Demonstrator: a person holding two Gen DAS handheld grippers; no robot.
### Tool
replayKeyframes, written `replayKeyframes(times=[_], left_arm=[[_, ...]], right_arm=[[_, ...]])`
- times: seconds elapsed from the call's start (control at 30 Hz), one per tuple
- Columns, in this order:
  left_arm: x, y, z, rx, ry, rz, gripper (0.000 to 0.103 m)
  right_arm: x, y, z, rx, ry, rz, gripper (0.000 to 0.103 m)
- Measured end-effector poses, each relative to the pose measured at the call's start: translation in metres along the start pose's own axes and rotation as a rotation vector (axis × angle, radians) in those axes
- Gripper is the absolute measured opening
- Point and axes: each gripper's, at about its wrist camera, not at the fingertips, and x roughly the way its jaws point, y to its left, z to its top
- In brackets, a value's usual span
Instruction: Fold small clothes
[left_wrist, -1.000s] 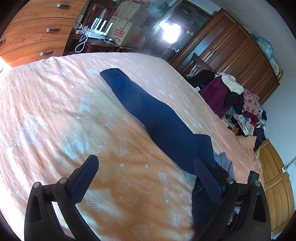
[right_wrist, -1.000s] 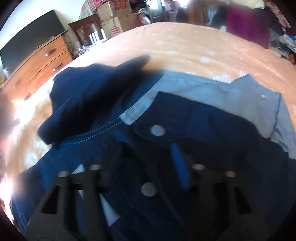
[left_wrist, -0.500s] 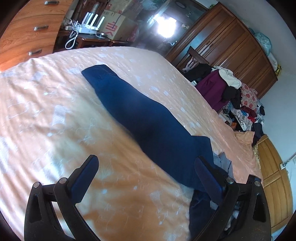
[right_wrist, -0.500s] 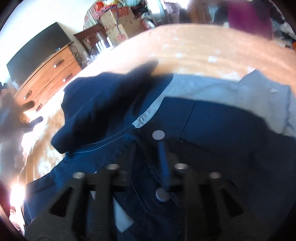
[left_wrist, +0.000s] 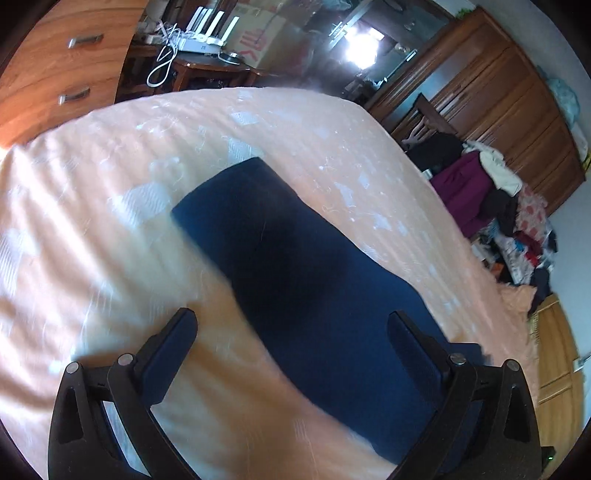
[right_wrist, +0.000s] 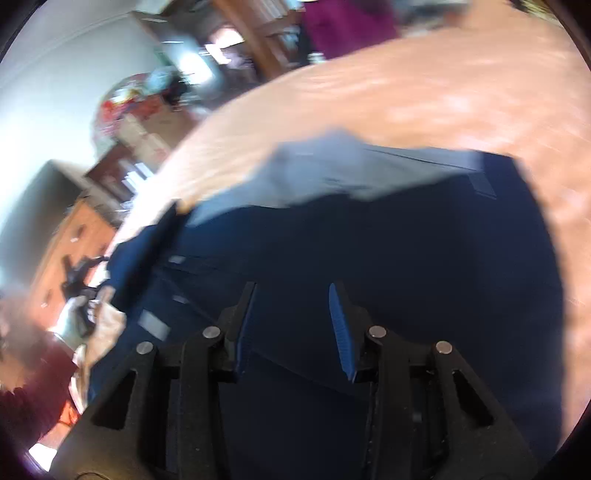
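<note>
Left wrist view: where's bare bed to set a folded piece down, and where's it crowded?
Bare sheet runs left of the navy garment, out to the dresser side. A second free strip lies between the garment's far end and the bed's far edge. Crowded: the clothes pile off the right side. The left gripper straddles the garment.

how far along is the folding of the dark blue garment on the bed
Early. The dark blue garment lies stretched in a long strip across the peach bedsheet, so at most a lengthwise fold looks done. Nothing is in hand: left gripper and right gripper are both open above it. Folding it short remains.
</note>
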Motion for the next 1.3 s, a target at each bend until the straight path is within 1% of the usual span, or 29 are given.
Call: replayKeyframes(times=[0.1, 0.13, 0.17, 0.2, 0.23, 0.27, 0.3, 0.33, 0.37, 0.4, 0.43, 0.47, 0.5, 0.53, 0.6, 0.63, 0.7, 0.73, 0.77, 0.8, 0.83, 0.87, 0.93, 0.97, 1.0, 1.03, 1.1, 1.2, 1.3], left_arm=[[0.01, -0.004, 0.008, 0.002, -0.027, 0.019, 0.102], [0.015, -0.004, 0.011, -0.005, -0.03, 0.024, 0.102], [0.018, -0.003, 0.013, -0.01, -0.031, 0.029, 0.102], [0.021, -0.002, 0.014, -0.017, -0.037, 0.029, 0.101], [0.024, -0.002, 0.016, -0.022, -0.041, 0.013, 0.095], [0.027, -0.002, 0.019, -0.026, -0.039, -0.013, 0.086], [0.028, 0.002, 0.02, -0.038, -0.033, -0.059, 0.056], [0.029, 0.001, 0.021, -0.054, -0.02, -0.123, 0.027], [0.027, -0.01, 0.022, -0.039, -0.019, -0.148, 0.027], [0.019, -0.032, 0.021, 0.033, -0.039, -0.165, 0.027], [0.009, -0.055, 0.018, 0.102, -0.056, -0.202, 0.027], [-0.003, -0.079, 0.014, 0.163, -0.073, -0.249, 0.027], [-0.015, -0.102, 0.009, 0.222, -0.091, -0.291, 0.027], [-0.027, -0.127, 0.002, 0.277, -0.107, -0.332, 0.027], [-0.044, -0.169, -0.013, 0.342, -0.113, -0.405, 0.027], [-0.052, -0.193, -0.025, 0.379, -0.111, -0.451, 0.027], [-0.063, -0.236, -0.048, 0.45, -0.104, -0.518, 0.03], [-0.068, -0.257, -0.063, 0.486, -0.103, -0.545, 0.034], [-0.068, -0.28, -0.084, 0.517, -0.088, -0.592, 0.046], [-0.064, -0.295, -0.102, 0.546, -0.038, -0.633, 0.084], [-0.056, -0.311, -0.125, 0.589, 0.031, -0.644, 0.103], [-0.046, -0.321, -0.152, 0.622, 0.095, -0.646, 0.102], [-0.029, -0.32, -0.182, 0.638, 0.201, -0.651, 0.095], [-0.023, -0.315, -0.193, 0.628, 0.23, -0.632, 0.094], [-0.02, -0.305, -0.2, 0.595, 0.252, -0.63, 0.094], [-0.02, -0.294, -0.203, 0.561, 0.264, -0.637, 0.094], [-0.029, -0.27, -0.203, 0.506, 0.233, -0.625, 0.094], [-0.046, -0.237, -0.197, 0.415, 0.182, -0.59, 0.095], [-0.056, -0.209, -0.193, 0.36, 0.167, -0.549, 0.096]], right_arm=[[-0.02, -0.035, -0.009, 0.061, -0.007, -0.049, 0.038], [-0.023, -0.048, -0.014, 0.088, -0.004, -0.069, 0.037], [-0.021, -0.065, -0.022, 0.121, 0.012, -0.117, 0.033], [-0.016, -0.079, -0.03, 0.154, 0.044, -0.146, 0.023], [-0.012, -0.094, -0.039, 0.207, 0.06, -0.149, 0.0], [-0.015, -0.103, -0.042, 0.267, 0.042, -0.135, 0.0], [-0.017, -0.102, -0.039, 0.274, 0.039, -0.14, 0.0], [-0.021, -0.089, -0.031, 0.227, 0.026, -0.209, 0.01], [-0.026, -0.074, -0.024, 0.185, 0.007, -0.249, 0.027], [-0.032, -0.057, -0.015, 0.132, -0.031, -0.249, 0.035], [-0.039, -0.03, -0.003, 0.054, -0.086, -0.219, 0.048], [-0.04, -0.011, 0.006, 0.015, -0.109, -0.18, 0.065], [-0.035, 0.011, 0.017, -0.017, -0.117, -0.107, 0.074], [-0.026, 0.034, 0.028, -0.043, -0.11, -0.005, 0.081], [-0.001, 0.065, 0.046, -0.027, -0.057, 0.208, 0.082], [0.017, 0.079, 0.056, 0.01, -0.014, 0.336, 0.082], [0.043, 0.096, 0.069, 0.066, 0.029, 0.495, 0.085], [0.057, 0.098, 0.074, 0.096, 0.073, 0.571, 0.088], [0.073, 0.094, 0.077, 0.143, 0.102, 0.61, 0.088], [0.083, 0.086, 0.077, 0.18, 0.11, 0.62, 0.09], [0.096, 0.074, 0.075, 0.229, 0.134, 0.641, 0.09], [0.11, 0.055, 0.069, 0.312, 0.162, 0.639, 0.091], [0.134, 0.031, 0.054, 0.408, 0.23, 0.632, 0.091], [0.138, 0.016, 0.042, 0.436, 0.249, 0.582, 0.091], [0.143, 0.01, 0.039, 0.45, 0.262, 0.566, 0.088], [0.147, 0.004, 0.037, 0.466, 0.271, 0.579, 0.085], [0.146, 0.009, 0.039, 0.46, 0.265, 0.578, 0.086], [0.146, 0.029, 0.051, 0.361, 0.265, 0.561, 0.086], [0.165, 0.051, 0.054, 0.286, 0.322, 0.487, 0.084]])
